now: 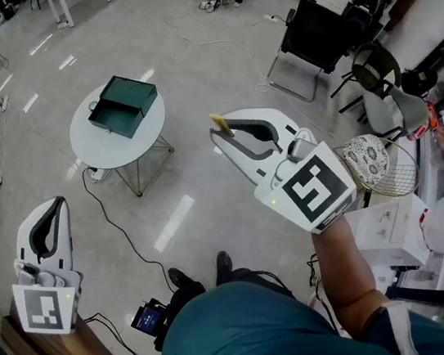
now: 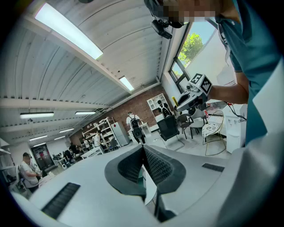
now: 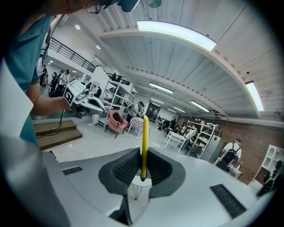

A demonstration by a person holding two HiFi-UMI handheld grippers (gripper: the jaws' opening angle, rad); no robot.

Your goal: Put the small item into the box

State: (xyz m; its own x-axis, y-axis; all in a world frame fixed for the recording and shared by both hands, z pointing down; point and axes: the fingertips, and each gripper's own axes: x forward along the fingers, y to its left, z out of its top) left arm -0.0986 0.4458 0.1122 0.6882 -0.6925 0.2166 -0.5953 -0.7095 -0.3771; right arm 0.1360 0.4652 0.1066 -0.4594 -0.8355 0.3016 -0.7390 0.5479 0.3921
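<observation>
In the head view, the green box (image 1: 123,105) is seen on the round white surface (image 1: 95,148). In the left gripper view, the left gripper (image 2: 144,151) is shown closed, empty. In the right gripper view, the small yellow item (image 3: 144,137) is clamped upright by the right gripper (image 3: 143,155).

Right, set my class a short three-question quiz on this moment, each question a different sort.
1. True or false: the right gripper is shut on a thin yellow item.
2. Where does the green box stand? A. on the floor. B. on the round white table. C. on a chair.
3. Fill in the gap: the left gripper has its jaws ____, with nothing held between them.

Key: 1 true; 2 B; 3 together.
</observation>
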